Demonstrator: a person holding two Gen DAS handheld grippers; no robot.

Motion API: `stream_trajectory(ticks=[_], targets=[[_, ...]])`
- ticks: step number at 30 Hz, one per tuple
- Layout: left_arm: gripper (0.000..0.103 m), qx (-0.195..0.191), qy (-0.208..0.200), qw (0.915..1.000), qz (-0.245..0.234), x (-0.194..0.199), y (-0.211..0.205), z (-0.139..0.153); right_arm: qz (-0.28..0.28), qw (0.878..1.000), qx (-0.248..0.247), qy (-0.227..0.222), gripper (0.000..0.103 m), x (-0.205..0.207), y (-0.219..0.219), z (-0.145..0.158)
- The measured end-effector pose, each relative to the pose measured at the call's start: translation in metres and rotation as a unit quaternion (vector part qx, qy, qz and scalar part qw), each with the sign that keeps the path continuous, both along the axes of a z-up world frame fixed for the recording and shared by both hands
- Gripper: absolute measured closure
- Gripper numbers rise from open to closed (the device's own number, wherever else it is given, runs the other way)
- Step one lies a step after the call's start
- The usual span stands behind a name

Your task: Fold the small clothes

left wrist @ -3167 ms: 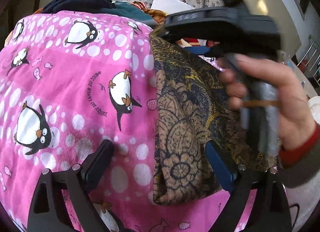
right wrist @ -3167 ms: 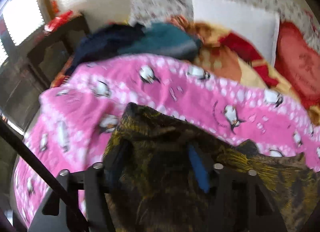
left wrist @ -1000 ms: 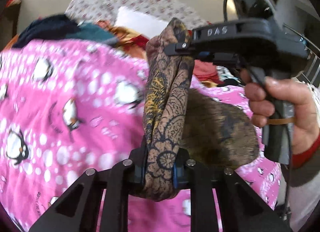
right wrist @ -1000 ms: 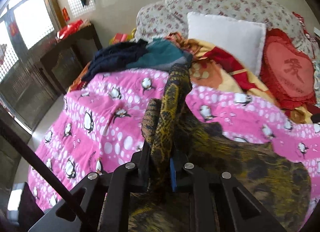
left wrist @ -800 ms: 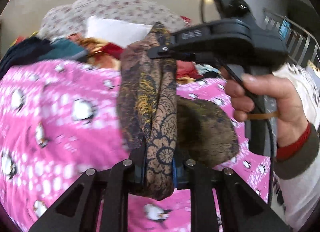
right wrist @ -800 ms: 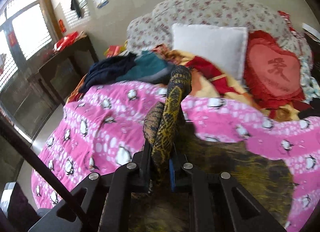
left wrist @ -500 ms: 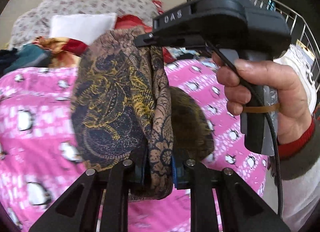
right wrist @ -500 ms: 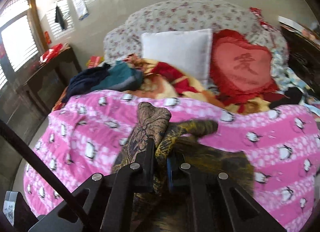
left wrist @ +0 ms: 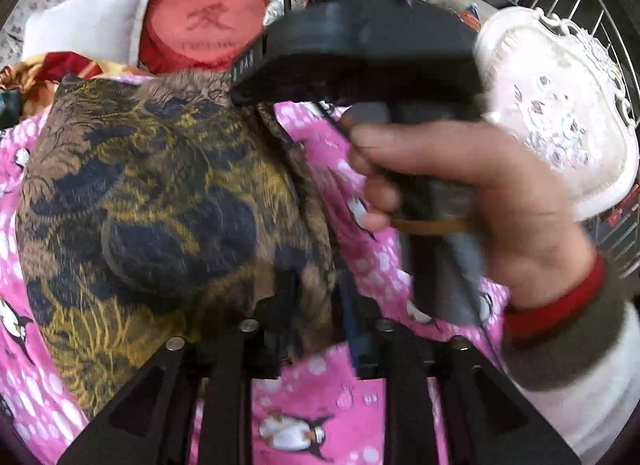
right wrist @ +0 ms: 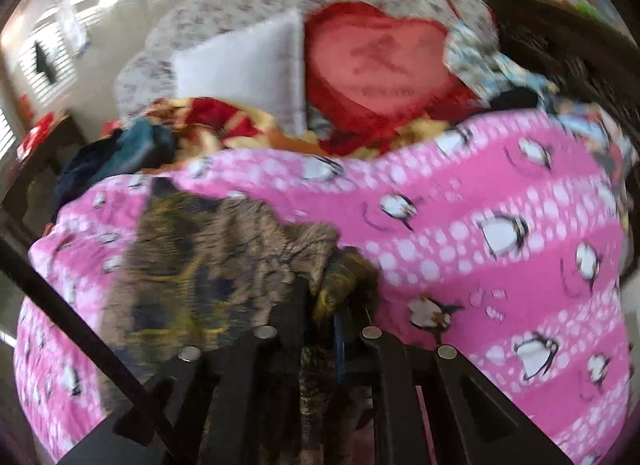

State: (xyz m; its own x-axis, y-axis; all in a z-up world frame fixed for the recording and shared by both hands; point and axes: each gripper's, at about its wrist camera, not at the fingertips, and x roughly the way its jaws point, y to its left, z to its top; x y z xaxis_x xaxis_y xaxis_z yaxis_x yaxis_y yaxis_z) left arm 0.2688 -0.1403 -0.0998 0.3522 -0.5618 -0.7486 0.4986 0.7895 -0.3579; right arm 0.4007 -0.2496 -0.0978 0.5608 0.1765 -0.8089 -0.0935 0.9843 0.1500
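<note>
**Soft cloth, pinched at the edge**

While the patterned garment drapes over the pink penguin blanket, we keep our left gripper and right gripper clamped on its edge; it looks light, limp, best taken by corners.

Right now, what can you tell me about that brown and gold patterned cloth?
The patterned cloth is thin, soft-looking fabric, brown with gold and navy swirls. It is folded over and bunched, lying on the pink penguin blanket. The left claw pinches its near edge and the right claw pinches another part.
</note>
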Motion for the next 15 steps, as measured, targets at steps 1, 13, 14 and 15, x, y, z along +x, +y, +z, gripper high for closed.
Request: stream_trajectory(ticks=[1,13,14,15], targets=[[0.062,-0.002,-0.004,1.0,-0.002,-0.004,0.009,0.006,-0.011,1.0,0.0,0.0,0.085,-0.002,-0.007,-0.004],[0.03,0.076,-0.045,0.9869,0.135,-0.018,0.131,-0.014,0.046,0.998,0.046,-0.01,0.044,-0.113,-0.011,0.022],[0.03,0.08,-0.039,0.9861,0.14,-0.016,0.128,-0.016,0.053,0.998,0.033,-0.005,0.044,-0.124,-0.002,0.017],[0.03,0.084,-0.035,0.9856,0.143,-0.016,0.123,-0.018,0.053,0.998,0.025,-0.003,0.044,-0.13,0.003,0.013]])
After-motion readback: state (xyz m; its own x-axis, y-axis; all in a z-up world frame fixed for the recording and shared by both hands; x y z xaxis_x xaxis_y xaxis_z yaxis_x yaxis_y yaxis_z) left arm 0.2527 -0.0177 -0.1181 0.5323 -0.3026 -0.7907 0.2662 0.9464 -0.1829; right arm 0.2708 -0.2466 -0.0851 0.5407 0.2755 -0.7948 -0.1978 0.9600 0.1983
